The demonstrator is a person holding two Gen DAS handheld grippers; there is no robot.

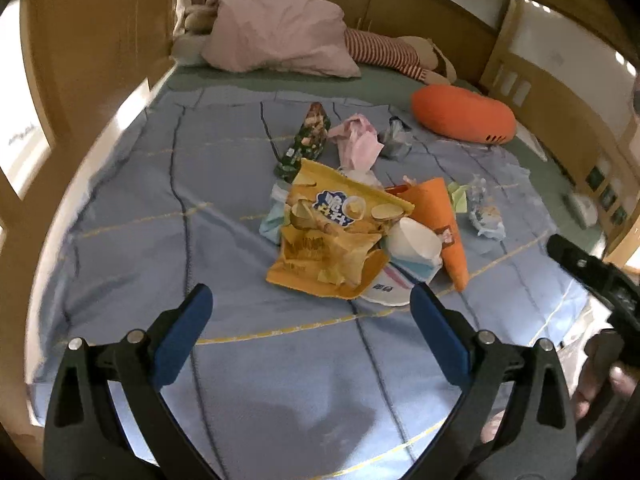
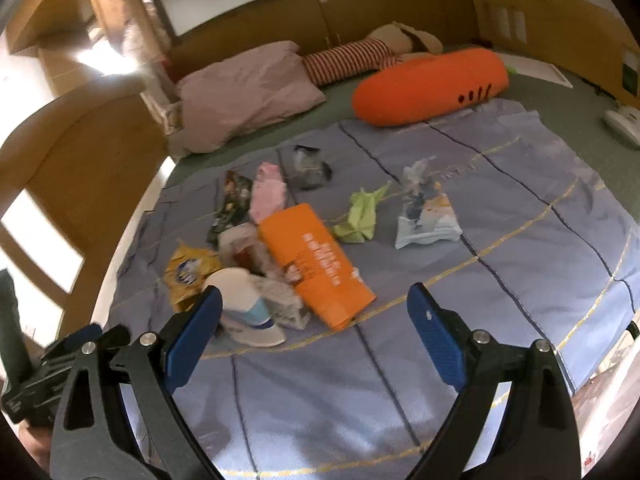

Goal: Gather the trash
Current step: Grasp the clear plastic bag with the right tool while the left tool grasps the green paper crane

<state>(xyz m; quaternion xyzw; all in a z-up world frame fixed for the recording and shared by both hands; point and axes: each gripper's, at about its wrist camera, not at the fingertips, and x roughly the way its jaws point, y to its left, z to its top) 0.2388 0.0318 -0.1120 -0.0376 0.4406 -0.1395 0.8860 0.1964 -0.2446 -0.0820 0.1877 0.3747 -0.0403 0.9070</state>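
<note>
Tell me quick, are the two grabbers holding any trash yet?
Left gripper: open, holding nothing.
Right gripper: open, holding nothing.

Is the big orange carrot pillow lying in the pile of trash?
No, the carrot pillow lies apart at the far edge of the blue blanket, well behind the trash pile.
</note>
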